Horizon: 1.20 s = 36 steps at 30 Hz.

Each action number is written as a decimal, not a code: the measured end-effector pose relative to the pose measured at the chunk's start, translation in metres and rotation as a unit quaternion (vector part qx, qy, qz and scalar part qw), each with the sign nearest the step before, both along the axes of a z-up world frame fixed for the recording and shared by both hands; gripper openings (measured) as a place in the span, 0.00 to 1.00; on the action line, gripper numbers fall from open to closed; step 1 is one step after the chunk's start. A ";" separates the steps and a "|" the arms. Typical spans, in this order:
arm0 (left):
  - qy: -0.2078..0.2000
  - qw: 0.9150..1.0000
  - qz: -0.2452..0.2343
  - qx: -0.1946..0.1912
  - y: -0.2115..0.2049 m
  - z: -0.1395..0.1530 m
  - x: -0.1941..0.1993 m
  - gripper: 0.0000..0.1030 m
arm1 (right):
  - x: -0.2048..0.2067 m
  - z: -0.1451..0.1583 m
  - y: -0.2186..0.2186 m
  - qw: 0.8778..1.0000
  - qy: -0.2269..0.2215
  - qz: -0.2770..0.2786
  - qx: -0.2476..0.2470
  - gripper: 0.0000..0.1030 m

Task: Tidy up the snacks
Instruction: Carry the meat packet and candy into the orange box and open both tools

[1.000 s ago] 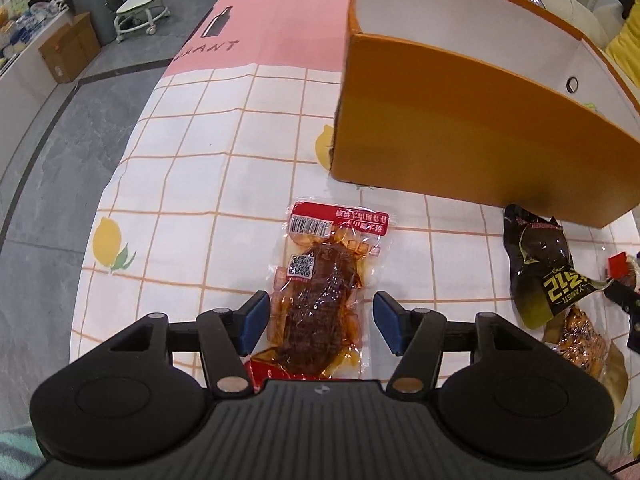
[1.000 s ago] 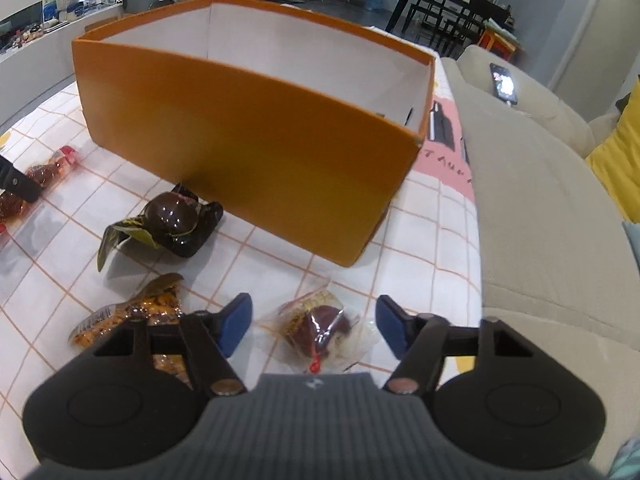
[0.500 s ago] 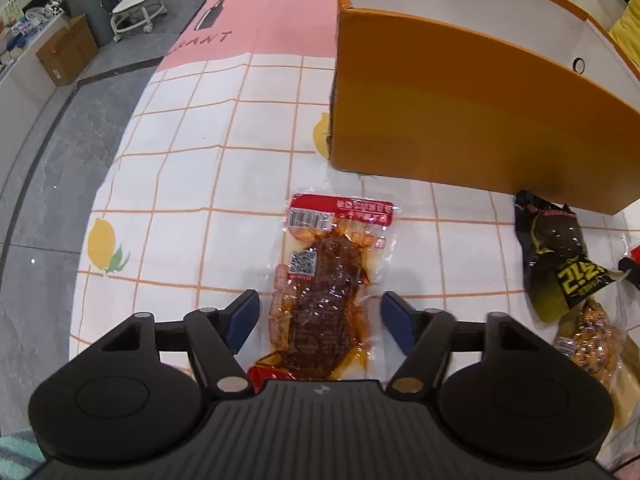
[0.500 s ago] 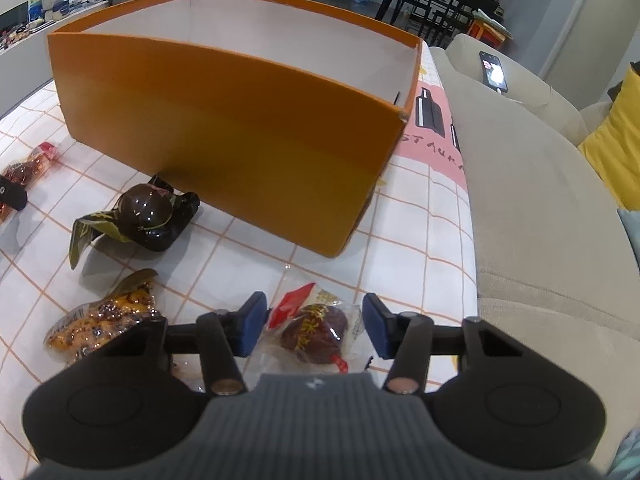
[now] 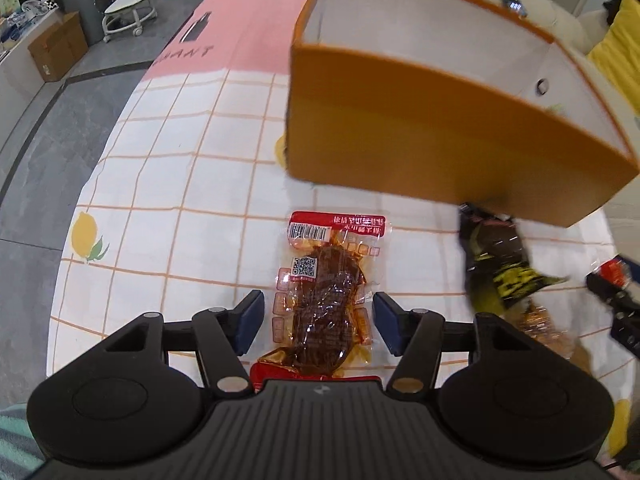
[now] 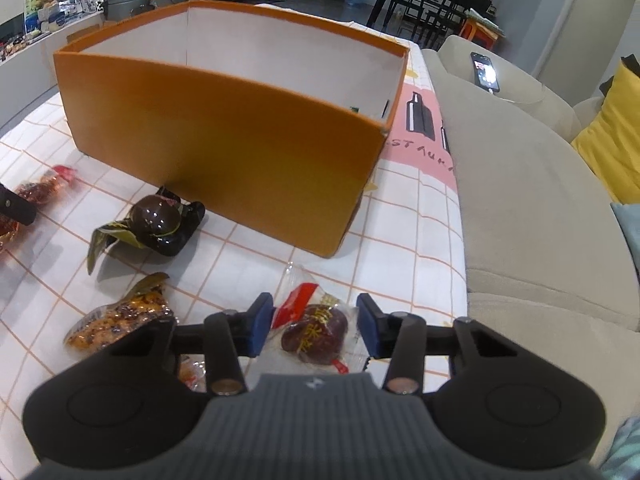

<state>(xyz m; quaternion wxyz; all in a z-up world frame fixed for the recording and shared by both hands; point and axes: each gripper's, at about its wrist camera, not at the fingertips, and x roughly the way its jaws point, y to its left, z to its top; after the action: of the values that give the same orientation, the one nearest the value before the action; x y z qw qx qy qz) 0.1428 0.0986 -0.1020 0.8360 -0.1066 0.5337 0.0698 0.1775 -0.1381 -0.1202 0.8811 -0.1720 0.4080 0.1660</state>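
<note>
Between the right gripper (image 6: 314, 330) pads sits a small wrapped snack (image 6: 314, 334), jaws spread — close on its middle, not the wrapper edge; left gripper (image 5: 318, 326) also spread, straddling a flat meat pack (image 5: 326, 300) — box (image 6: 240, 160) nearby

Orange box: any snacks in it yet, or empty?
Cannot tell fully. The orange box is open-topped and only white inner walls show; its floor is mostly hidden. A small green bit shows at the far right inner corner.
</note>
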 end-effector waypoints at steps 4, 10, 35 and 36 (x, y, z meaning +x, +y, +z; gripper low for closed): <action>-0.026 0.999 0.008 -0.041 0.000 0.016 -0.005 0.66 | -0.007 0.010 0.000 1.000 0.007 0.000 0.011 0.42; -0.030 0.997 -0.002 -0.070 -0.012 0.033 -0.012 0.66 | -0.014 0.022 0.002 0.998 0.052 -0.002 0.023 0.42; 0.007 0.978 -0.206 -0.028 -0.058 0.152 0.041 0.66 | 0.018 0.124 0.026 0.978 0.150 0.143 0.018 0.42; 0.004 0.978 -0.207 -0.025 -0.057 0.157 0.047 0.66 | 0.024 0.130 0.028 0.979 0.146 0.145 0.018 0.42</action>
<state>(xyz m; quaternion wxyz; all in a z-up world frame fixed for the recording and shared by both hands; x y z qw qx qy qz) 0.1898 0.0415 0.0553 0.8274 -0.0142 0.5490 -0.1177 0.2019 -0.1100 0.0100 0.7819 -0.1874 0.4996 0.3222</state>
